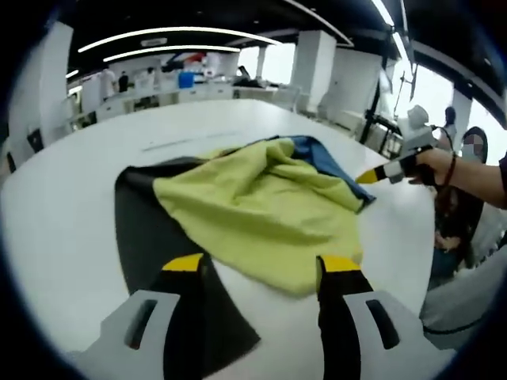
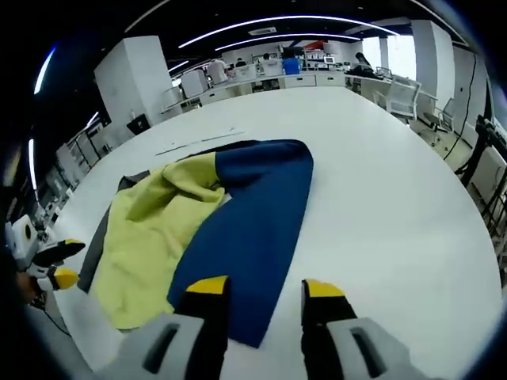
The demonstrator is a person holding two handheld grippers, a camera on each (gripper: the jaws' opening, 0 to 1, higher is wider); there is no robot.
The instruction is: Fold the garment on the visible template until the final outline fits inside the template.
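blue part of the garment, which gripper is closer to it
Right. The right gripper hovers open at the blue part's near edge. The left gripper hovers open over the yellow part, the blue part on its far side.

We hold our left gripper (image 1: 261,273), a two-jaw tool with black fingers, yellow tips and grey housings, with its jaws spread wide apart and nothing between them. Our right gripper (image 2: 265,291), of the same build, also has its jaws parted and empty. In the left gripper view the right gripper (image 1: 379,172) enters from the right, held in our hand (image 1: 434,165), with the forearm reaching back towards the edge. In the right gripper view the left gripper's yellow tips (image 2: 65,261) show at far left, apart.
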